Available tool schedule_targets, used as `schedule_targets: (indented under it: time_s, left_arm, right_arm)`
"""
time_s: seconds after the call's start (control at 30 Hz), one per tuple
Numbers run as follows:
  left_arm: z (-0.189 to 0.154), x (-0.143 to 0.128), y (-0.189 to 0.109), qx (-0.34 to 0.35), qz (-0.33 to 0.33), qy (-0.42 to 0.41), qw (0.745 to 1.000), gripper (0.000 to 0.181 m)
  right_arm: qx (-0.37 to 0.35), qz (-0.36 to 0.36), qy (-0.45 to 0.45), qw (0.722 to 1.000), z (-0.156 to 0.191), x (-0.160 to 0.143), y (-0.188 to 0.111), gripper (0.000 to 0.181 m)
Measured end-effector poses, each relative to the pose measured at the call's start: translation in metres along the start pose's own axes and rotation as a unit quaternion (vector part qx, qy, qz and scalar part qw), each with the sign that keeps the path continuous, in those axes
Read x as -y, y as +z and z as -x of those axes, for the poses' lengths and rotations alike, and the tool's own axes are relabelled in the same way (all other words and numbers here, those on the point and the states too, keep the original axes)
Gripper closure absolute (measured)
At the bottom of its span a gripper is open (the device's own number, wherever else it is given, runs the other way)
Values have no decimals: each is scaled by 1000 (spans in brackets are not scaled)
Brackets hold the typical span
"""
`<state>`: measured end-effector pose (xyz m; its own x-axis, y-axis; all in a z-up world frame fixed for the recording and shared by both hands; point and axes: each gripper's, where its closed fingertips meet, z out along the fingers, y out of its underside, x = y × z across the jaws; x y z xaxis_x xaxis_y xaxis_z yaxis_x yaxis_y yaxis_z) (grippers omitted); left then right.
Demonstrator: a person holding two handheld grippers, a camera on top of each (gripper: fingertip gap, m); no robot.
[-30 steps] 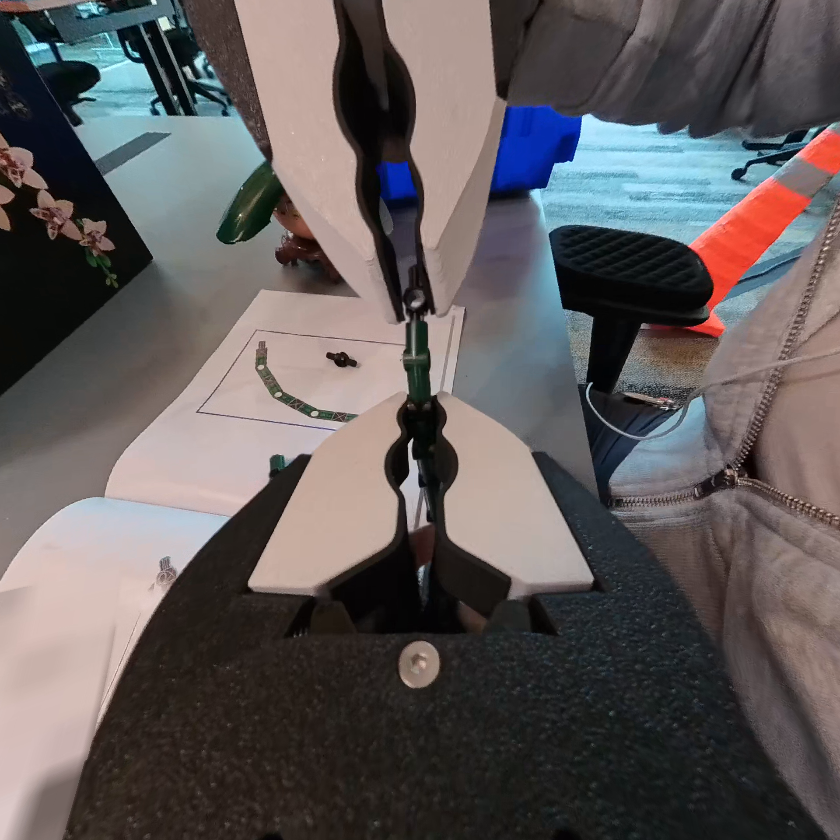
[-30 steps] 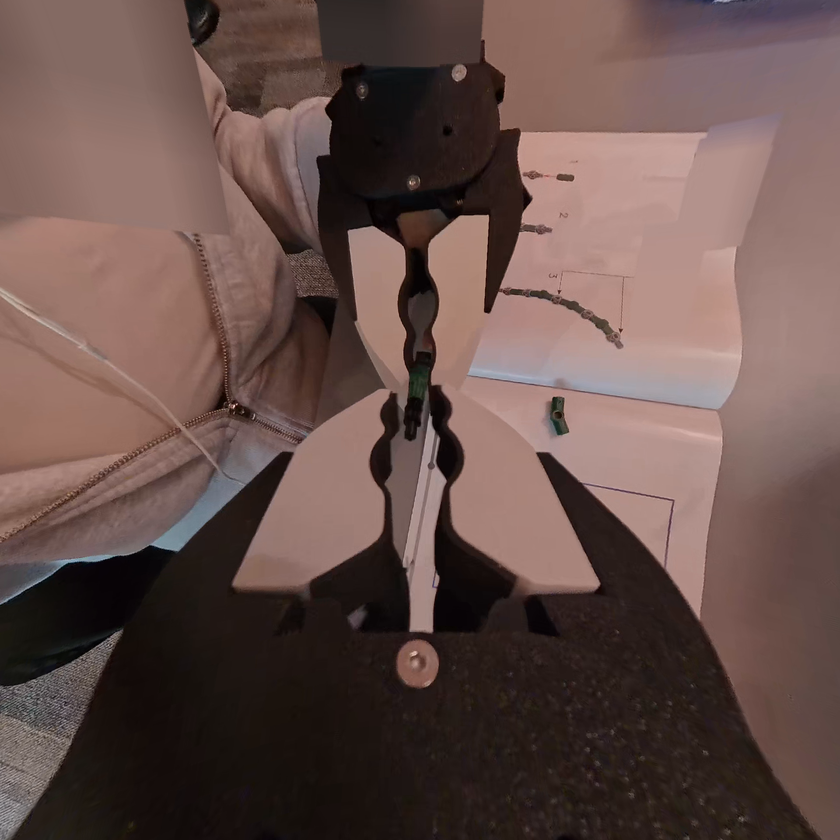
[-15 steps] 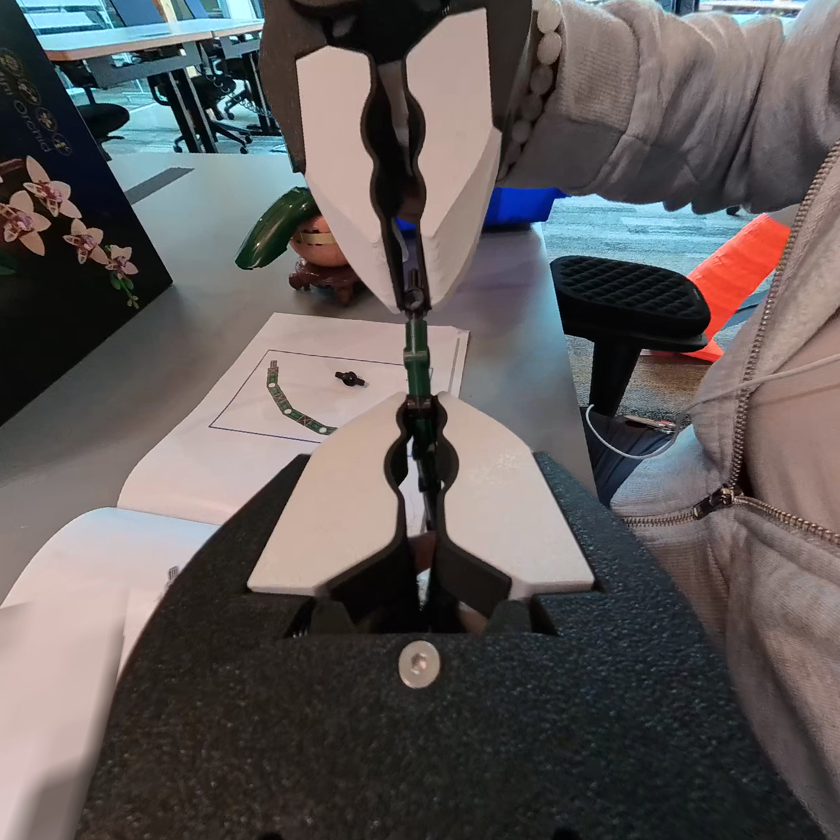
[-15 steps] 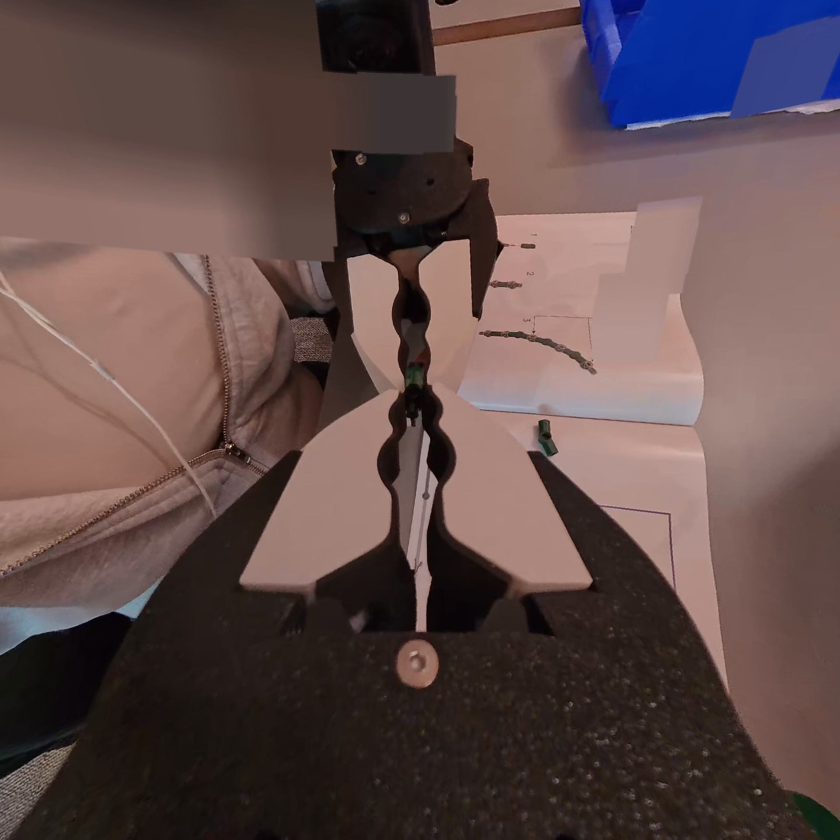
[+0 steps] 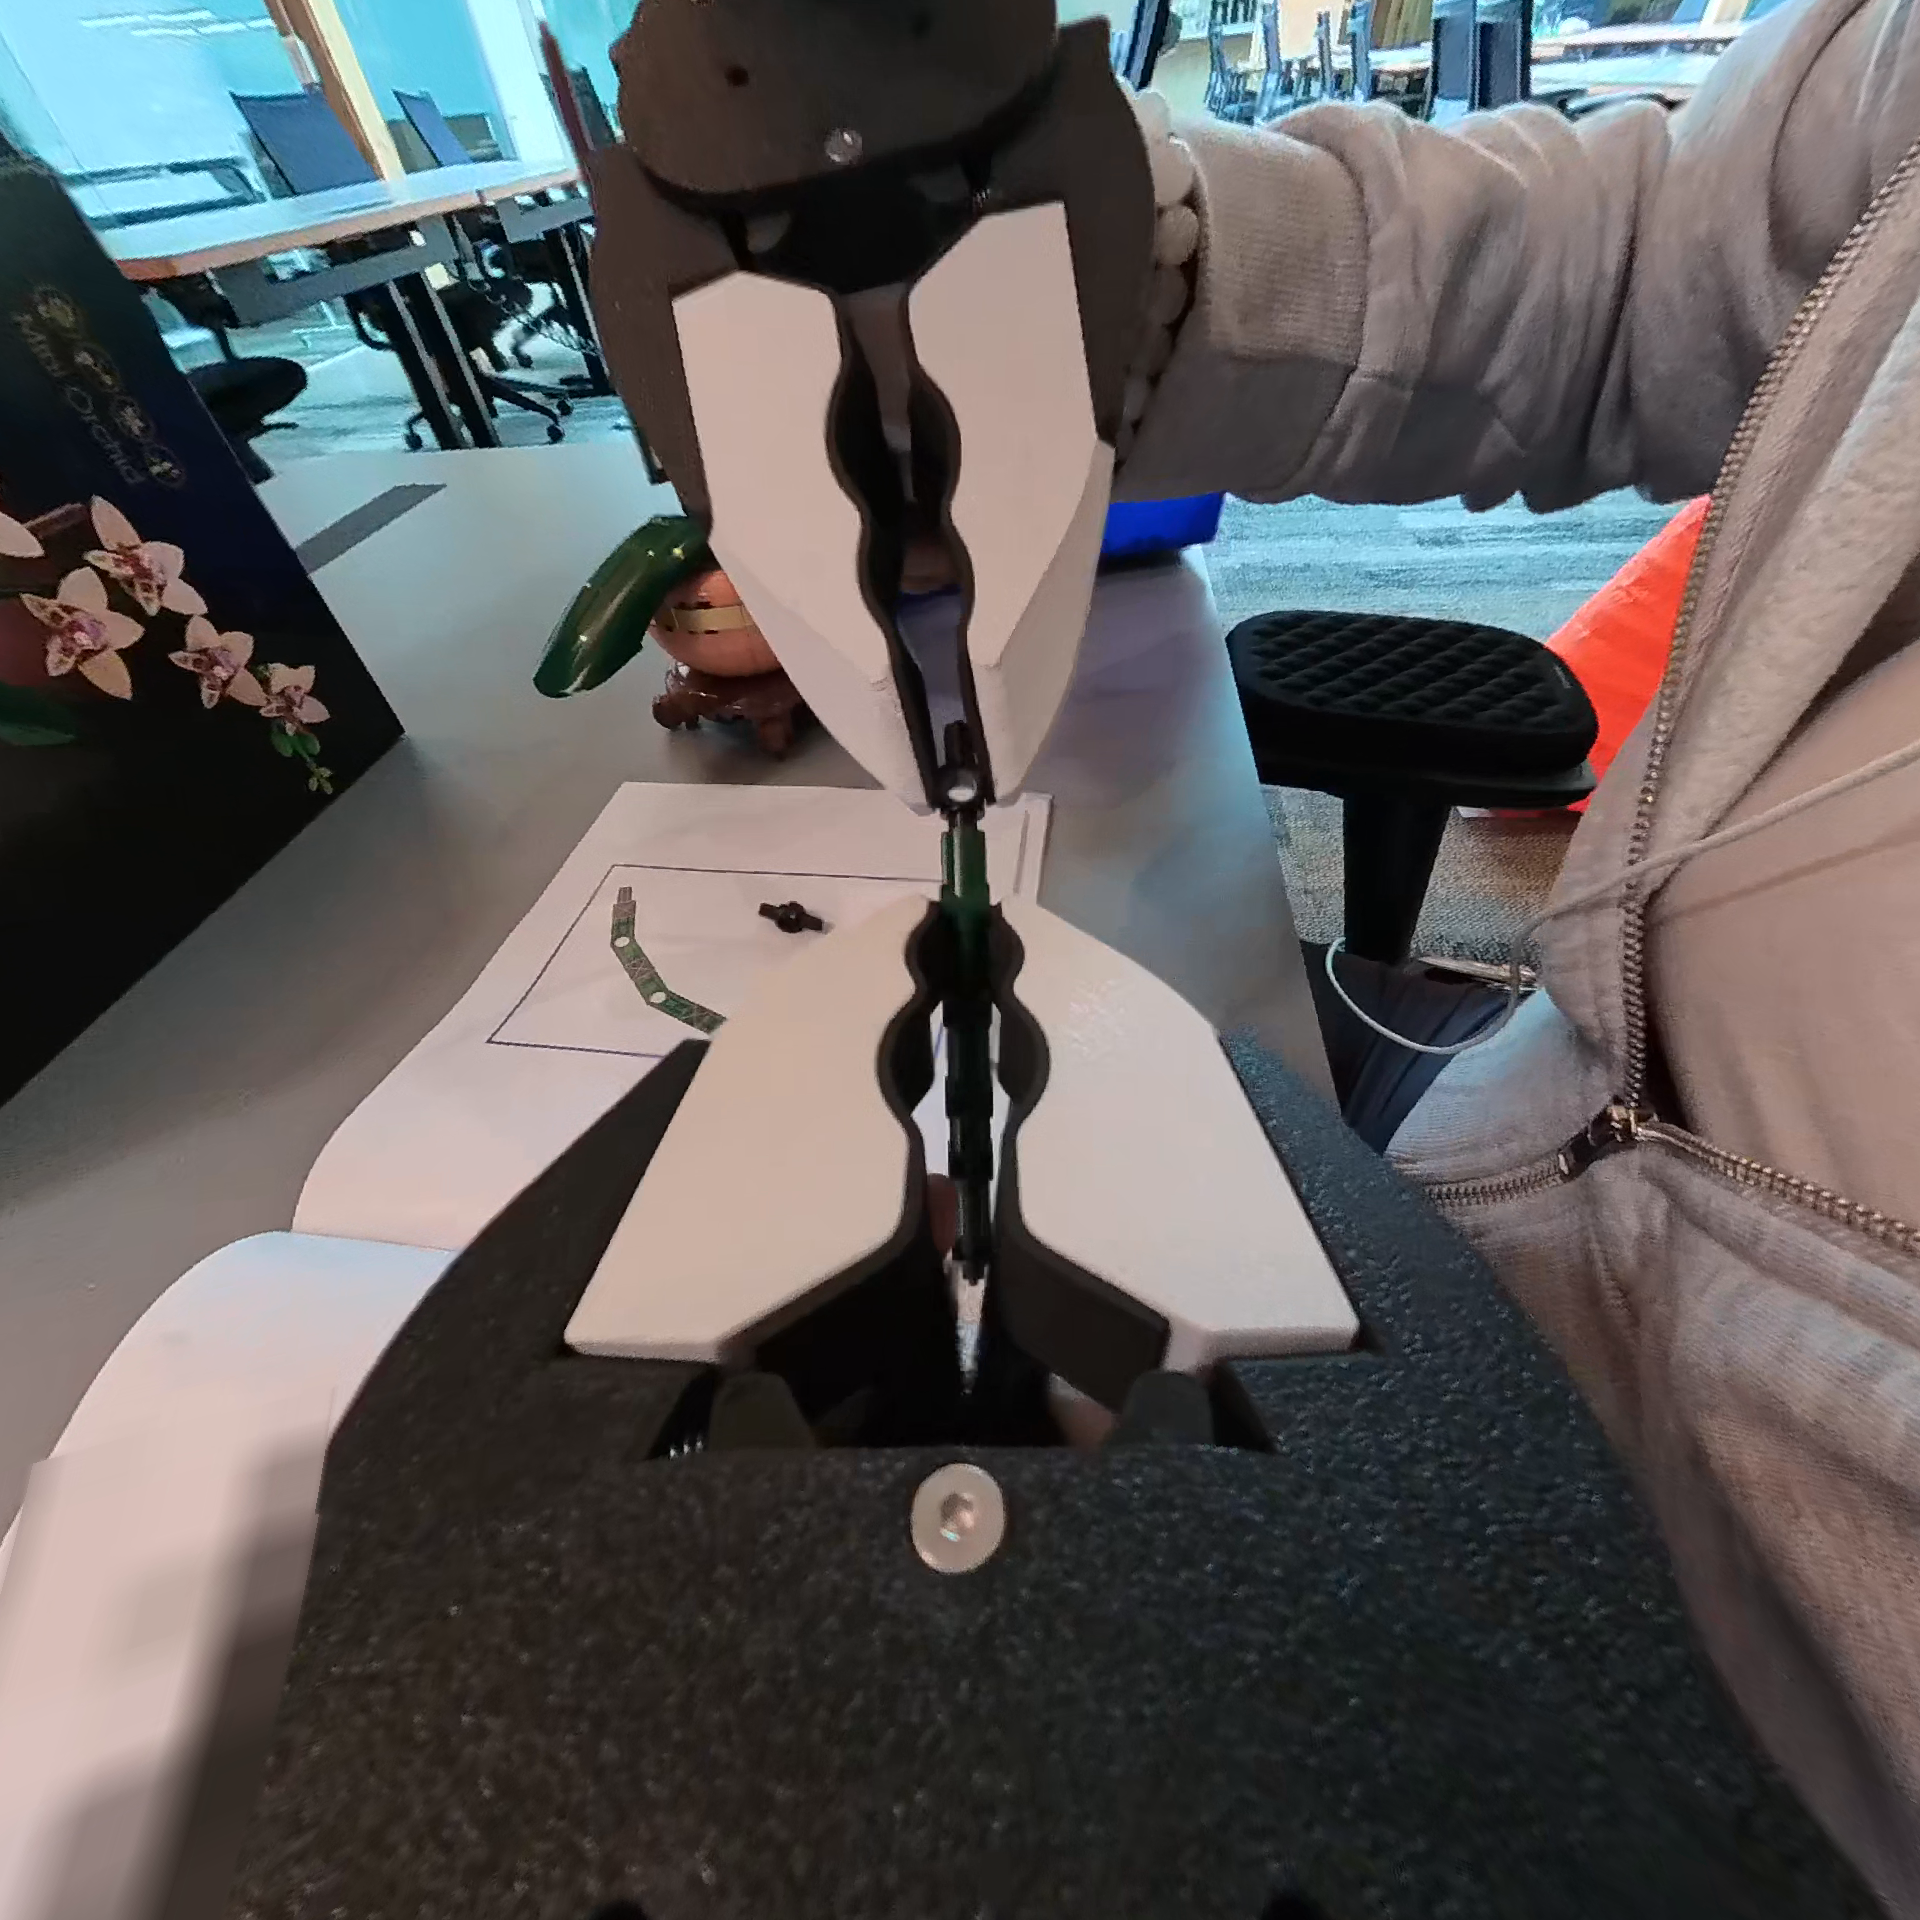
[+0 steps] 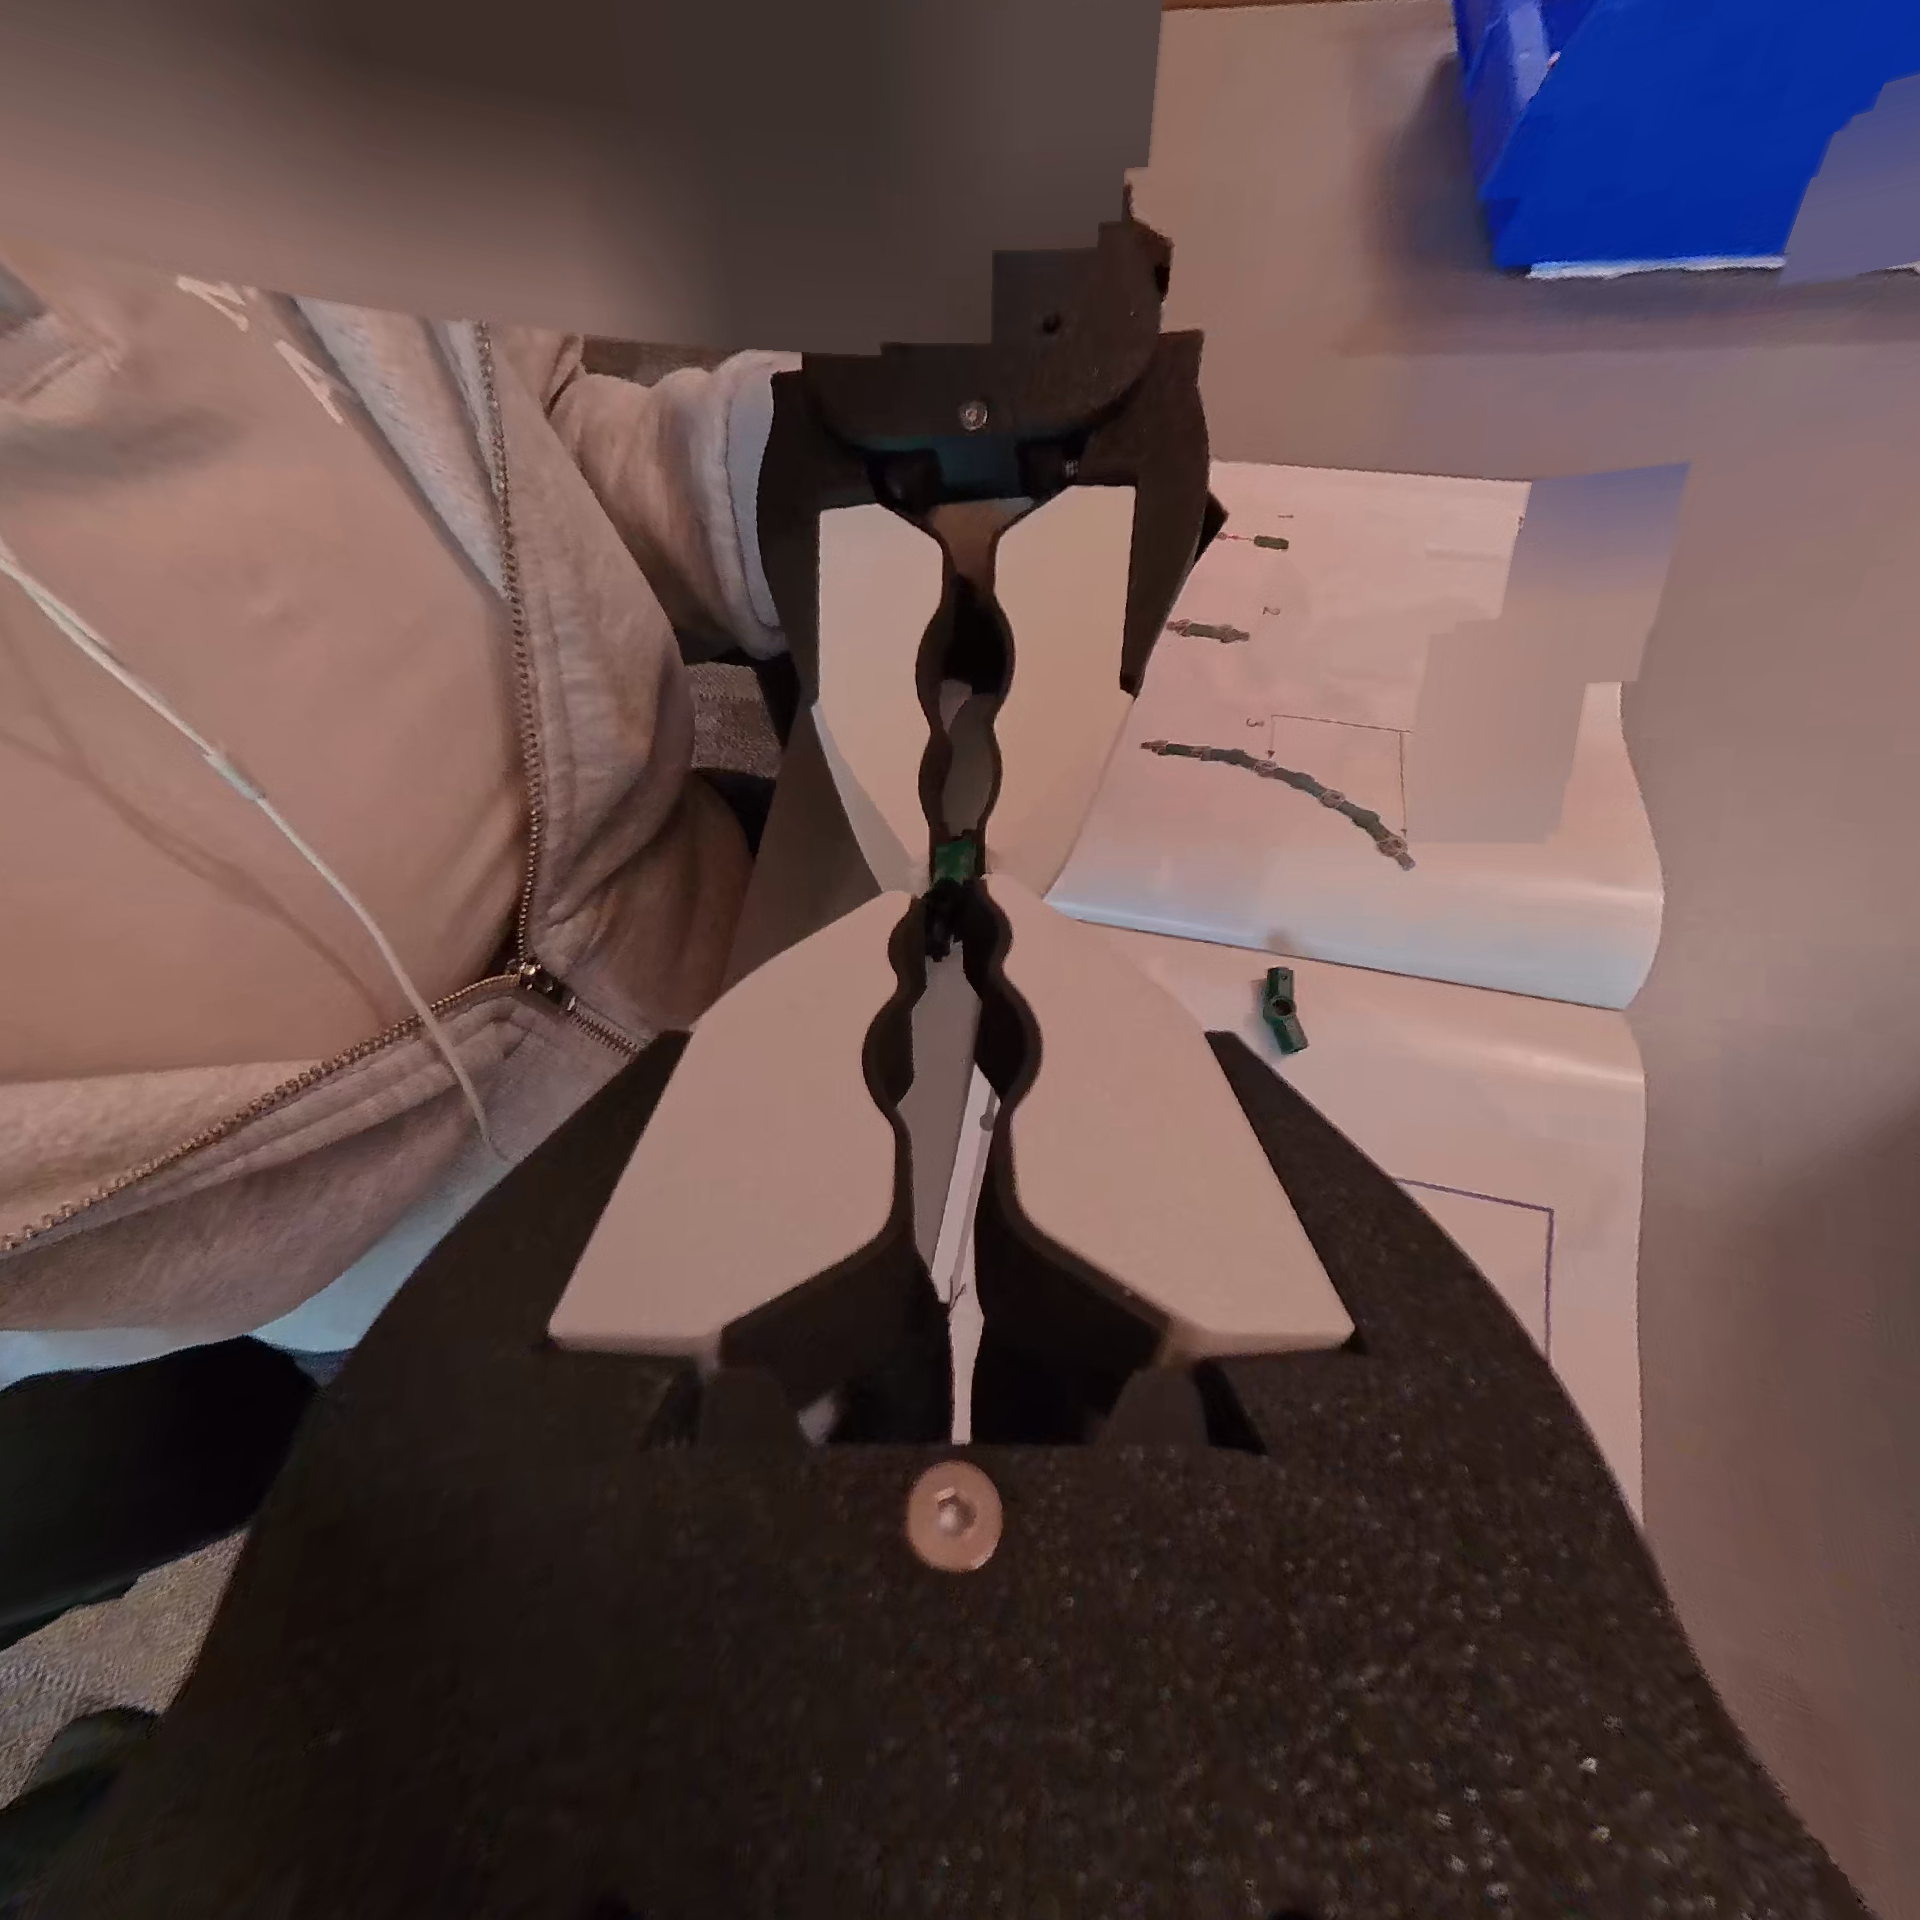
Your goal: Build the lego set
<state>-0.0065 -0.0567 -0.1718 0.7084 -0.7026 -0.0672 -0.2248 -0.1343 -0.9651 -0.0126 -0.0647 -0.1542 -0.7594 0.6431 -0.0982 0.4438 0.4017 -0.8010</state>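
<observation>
Left wrist view: your left gripper (image 5: pixel 964 914) is clamped on the green stem piece (image 5: pixel 962 871), pointing toward 12 o'clock so its end meets the black pin (image 5: pixel 960 764).

Right wrist view: your right gripper (image 6: pixel 943 914) pinches that pin, aligned for pressing in.

Lettering was seen on the dark box (image 5: pixel 114 582) printed with orchid flowers, at the table's left side. Small step numerals and arrows were printed beside part drawings on the open instruction sheet (image 6: pixel 1351 727). Pale lettering was partly seen on the grey hoodie (image 6: pixel 312 520), near its zip.
</observation>
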Motion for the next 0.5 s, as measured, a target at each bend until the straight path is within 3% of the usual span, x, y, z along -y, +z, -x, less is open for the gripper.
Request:
schedule_targets:
  time_s: [0.5]
  left_arm:
    - [-4, -19, 4, -18, 53, 3, 998, 175]
  right_arm:
    - [2, 17, 9, 1000, 0, -13, 14, 175]
